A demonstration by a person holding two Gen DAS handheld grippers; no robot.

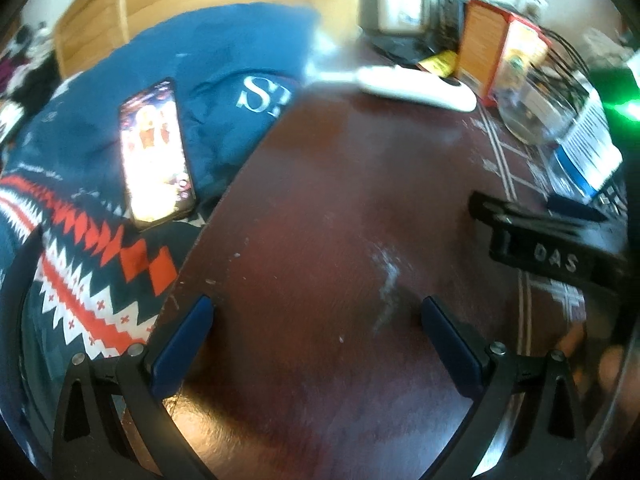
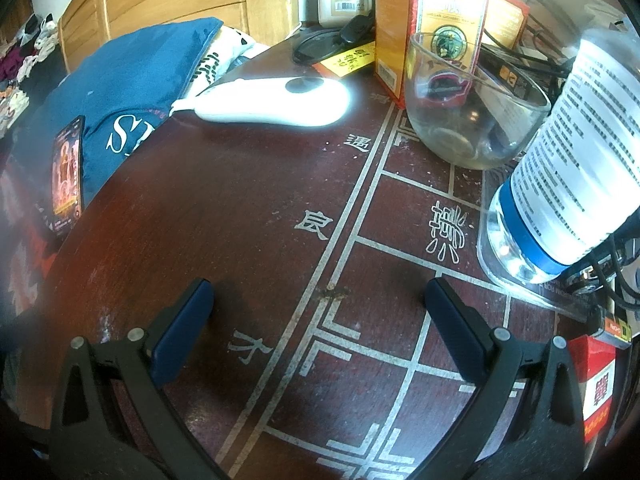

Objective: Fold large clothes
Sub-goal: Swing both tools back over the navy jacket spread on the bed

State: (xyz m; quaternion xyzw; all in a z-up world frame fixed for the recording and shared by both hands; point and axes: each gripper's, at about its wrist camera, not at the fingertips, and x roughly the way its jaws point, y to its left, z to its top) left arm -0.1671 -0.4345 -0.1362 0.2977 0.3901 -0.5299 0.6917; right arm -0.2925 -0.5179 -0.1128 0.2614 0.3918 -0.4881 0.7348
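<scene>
Blue sweatshirt (image 1: 224, 64) is lying untouched off the left edge of the dark wooden surface (image 1: 340, 200), a phone (image 1: 156, 152) on it, while I am hovering both tools, left tool (image 1: 316, 344) and right tool (image 2: 320, 332), wide and empty, likely before the first grasp.

Tabletop (image 2: 224, 240): dark red-brown wood, semi-gloss, scuffed and scratched, with pale painted grid lines and characters worn in spots. Blue garment (image 1: 224, 48) is soft matt cloth with white print; the patterned knit (image 1: 80, 264) beside it looks coarser, and the phone (image 1: 156, 152) on it has a glossy lit glass screen. White handheld device (image 2: 272, 100) is smooth shiny plastic, bowl (image 2: 472, 116) clear glass, bottle (image 2: 568, 184) clear plastic with paper label, box (image 2: 444, 20) printed cardboard.
</scene>
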